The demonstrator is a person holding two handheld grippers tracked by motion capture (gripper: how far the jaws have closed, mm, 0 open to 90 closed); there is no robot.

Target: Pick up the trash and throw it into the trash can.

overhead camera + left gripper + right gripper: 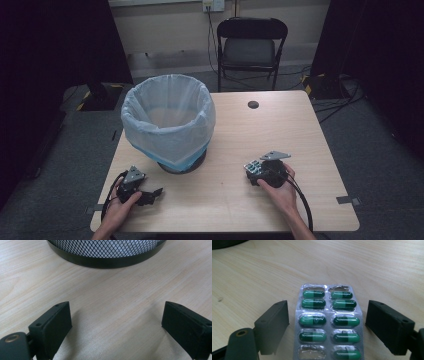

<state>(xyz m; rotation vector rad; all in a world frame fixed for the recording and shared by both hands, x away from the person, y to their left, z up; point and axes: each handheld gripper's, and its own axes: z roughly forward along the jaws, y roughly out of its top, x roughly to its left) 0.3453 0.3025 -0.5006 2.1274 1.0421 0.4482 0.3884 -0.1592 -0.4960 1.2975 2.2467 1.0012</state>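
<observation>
Right gripper spread around pill strip; left gripper spread, empty, bin at 12 o'clock.

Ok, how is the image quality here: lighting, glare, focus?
High view: dim, with dark surroundings, the table evenly lit, and soft overall. Left gripper view: bright and sharp on the wood grain and the bin mesh, with a faint shadow by the left tongs. Right gripper view: small glints on the blister pack foil, capsules readable.

A black folding chair stands behind the table on grey floor.
</observation>
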